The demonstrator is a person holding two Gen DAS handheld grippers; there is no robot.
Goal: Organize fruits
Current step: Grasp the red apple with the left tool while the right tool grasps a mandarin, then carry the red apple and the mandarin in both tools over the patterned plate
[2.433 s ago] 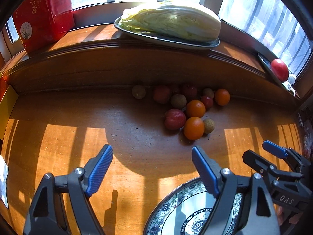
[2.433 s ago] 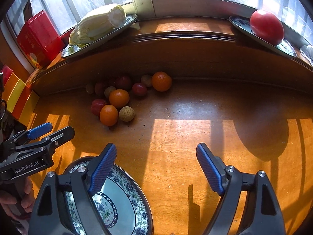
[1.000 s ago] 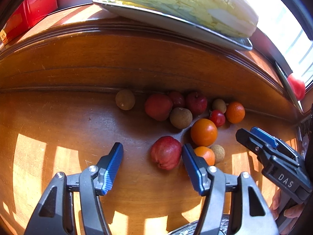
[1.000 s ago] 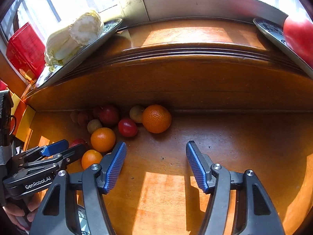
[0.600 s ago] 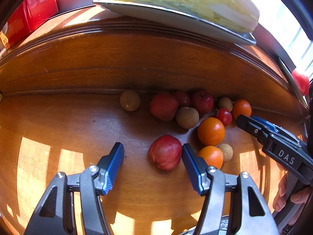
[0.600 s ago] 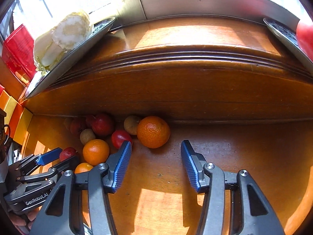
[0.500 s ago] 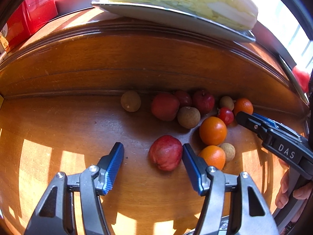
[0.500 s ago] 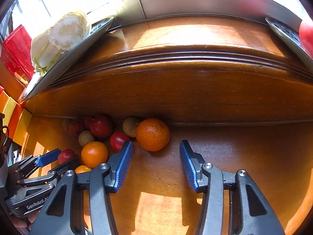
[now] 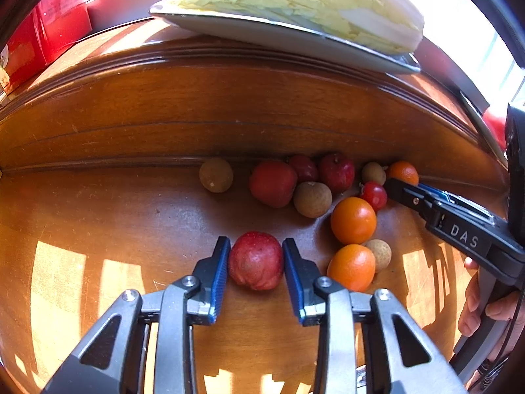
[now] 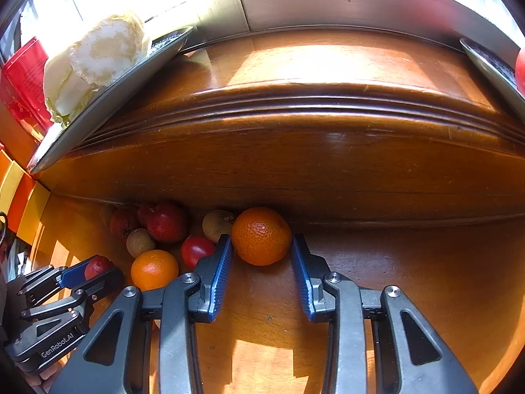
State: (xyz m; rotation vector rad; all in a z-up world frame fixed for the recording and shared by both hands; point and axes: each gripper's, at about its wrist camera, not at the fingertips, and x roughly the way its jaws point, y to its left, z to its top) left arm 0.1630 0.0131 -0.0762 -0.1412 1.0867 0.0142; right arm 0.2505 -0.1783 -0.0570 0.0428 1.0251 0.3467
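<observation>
Left wrist view: left gripper [image 9: 255, 264] closing around red apple [image 9: 256, 260] on the table [image 9: 98, 229], pads touching its sides. Right gripper [image 10: 261, 256] closing on orange [image 10: 261, 235], loose fruit at 9 o'clock. Squeeze centred, gently, then lift straight.

We see the fruits [image 9: 311, 198] clustered on the table [image 9: 98, 216] against the ledge [image 9: 229, 108]; on the ledge above sits a cabbage [image 9: 295, 3] in a dish [image 9: 279, 37].
</observation>
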